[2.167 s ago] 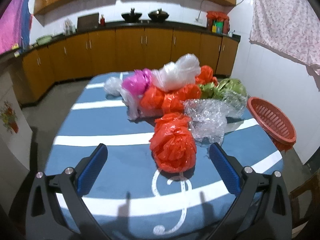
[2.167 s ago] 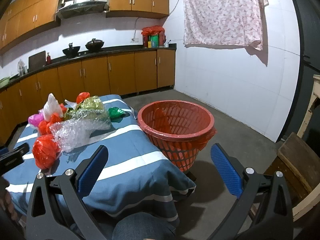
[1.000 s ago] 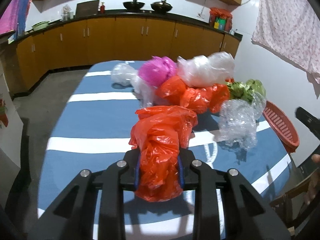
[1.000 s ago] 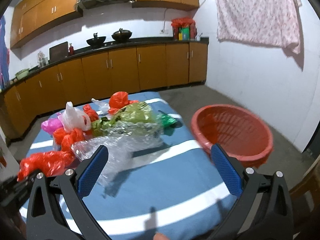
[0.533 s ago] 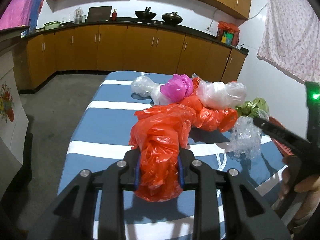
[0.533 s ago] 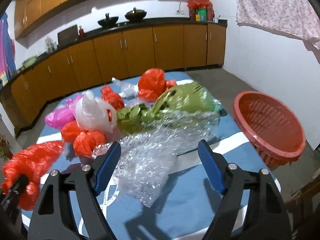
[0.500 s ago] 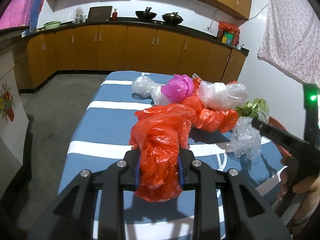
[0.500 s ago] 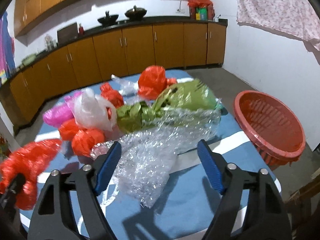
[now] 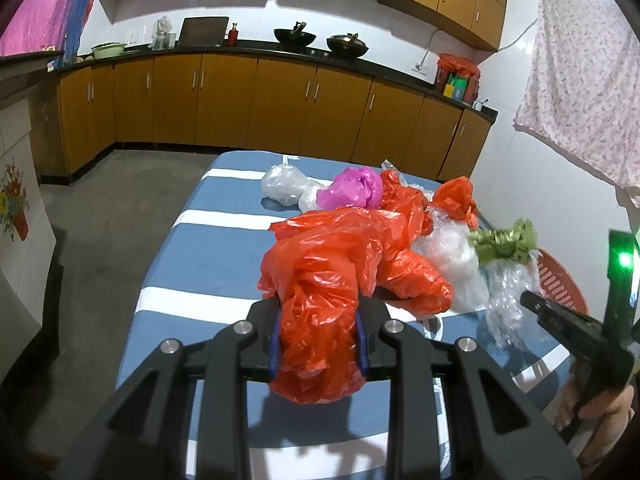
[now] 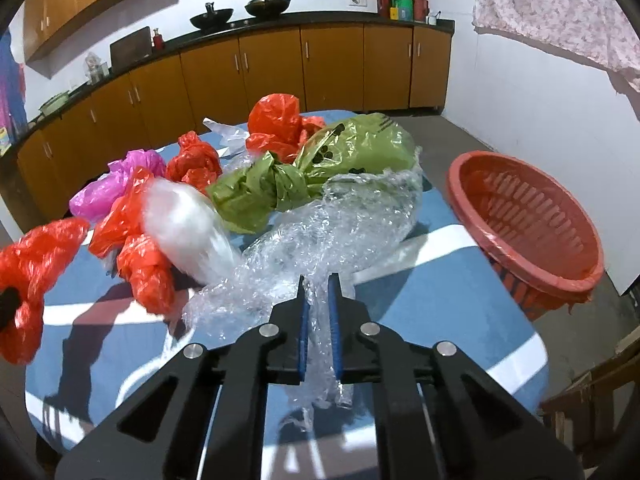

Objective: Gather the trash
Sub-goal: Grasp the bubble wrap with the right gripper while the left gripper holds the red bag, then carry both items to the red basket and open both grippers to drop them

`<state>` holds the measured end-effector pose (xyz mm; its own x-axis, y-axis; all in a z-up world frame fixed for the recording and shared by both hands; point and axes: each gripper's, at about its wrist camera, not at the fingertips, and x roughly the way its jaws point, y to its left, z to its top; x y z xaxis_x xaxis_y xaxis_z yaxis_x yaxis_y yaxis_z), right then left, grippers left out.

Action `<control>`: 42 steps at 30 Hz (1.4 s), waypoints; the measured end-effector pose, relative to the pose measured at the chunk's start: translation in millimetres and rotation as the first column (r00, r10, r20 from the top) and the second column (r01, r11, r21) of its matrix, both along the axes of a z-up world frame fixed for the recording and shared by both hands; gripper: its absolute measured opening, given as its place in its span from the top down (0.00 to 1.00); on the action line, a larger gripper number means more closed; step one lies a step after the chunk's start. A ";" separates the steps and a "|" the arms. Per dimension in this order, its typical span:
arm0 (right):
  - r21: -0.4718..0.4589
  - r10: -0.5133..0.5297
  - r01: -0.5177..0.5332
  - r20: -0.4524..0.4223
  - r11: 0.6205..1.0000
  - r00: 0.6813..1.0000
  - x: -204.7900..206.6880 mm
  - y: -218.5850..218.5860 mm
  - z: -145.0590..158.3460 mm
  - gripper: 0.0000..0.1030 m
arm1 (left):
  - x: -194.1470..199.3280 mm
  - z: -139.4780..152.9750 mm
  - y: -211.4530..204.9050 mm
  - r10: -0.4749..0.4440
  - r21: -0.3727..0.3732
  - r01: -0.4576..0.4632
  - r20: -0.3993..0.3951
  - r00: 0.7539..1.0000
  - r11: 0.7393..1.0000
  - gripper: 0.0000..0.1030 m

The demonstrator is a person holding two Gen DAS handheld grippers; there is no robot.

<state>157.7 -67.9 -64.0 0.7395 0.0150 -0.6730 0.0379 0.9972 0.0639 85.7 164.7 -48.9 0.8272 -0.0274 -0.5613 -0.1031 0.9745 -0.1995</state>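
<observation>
trash bags sit heaped on the blue striped worktop [image 10: 440, 280], and we've got both grippers busy. our left gripper [image 9: 318, 334] has its fingers [image 9: 275, 340] clamped on a crumpled red bag [image 9: 320, 280], which bulges out above and below the pads near the front of the heap. our right gripper [image 10: 318, 320] has its fingers nearly closed, pinching a tail of the clear bubble wrap [image 10: 320, 236], the rest spread across the worktop toward the green bag [image 10: 320, 164]. pink bag [image 10: 108, 184] and white bag [image 10: 184, 224] lie to the left. the red basket [image 10: 524, 220] stands just off the worktop's right edge.
</observation>
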 end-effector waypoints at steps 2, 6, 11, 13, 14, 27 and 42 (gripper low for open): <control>-0.013 -0.005 0.005 0.004 1.000 1.000 -5.9 -6.3 0.7 0.91 | -2.6 1.8 -1.0 -0.001 0.002 0.001 0.008 1.000 1.000 0.73; -0.032 -0.020 0.020 0.008 0.999 1.000 -11.4 -18.8 0.4 0.91 | -5.3 7.6 -5.0 -0.009 0.004 0.009 0.025 1.000 1.000 0.73; -0.043 -0.051 0.052 0.031 0.998 0.998 -19.0 -33.5 6.5 0.91 | -5.1 15.0 -12.6 -0.026 0.004 0.026 0.040 0.999 1.000 0.73; -0.046 -0.063 0.065 0.039 0.997 0.997 -22.3 -40.4 8.2 0.91 | -3.0 17.5 -16.6 -0.036 0.002 0.036 0.045 0.998 0.999 0.73; -0.046 -0.067 0.069 0.041 0.997 0.997 -23.4 -42.7 8.6 0.91 | -1.9 19.0 -19.7 -0.042 0.001 0.042 0.048 0.998 0.999 0.73; -0.058 -0.201 0.207 0.101 0.977 0.974 -43.5 -104.6 19.2 0.91 | 17.4 32.2 -75.1 -0.175 -0.006 0.175 0.072 0.982 0.984 0.73; -0.081 -0.307 0.324 0.178 0.942 0.935 -27.9 -189.8 37.2 0.91 | 75.7 42.9 -197.8 -0.415 -0.018 0.418 0.087 0.906 0.908 0.73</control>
<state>129.8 -257.6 -26.8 0.7925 -0.3024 -0.5297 0.3499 0.9367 -0.0113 161.3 -33.1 -6.0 0.7780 -0.3975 -0.4865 0.3281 0.9175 -0.2249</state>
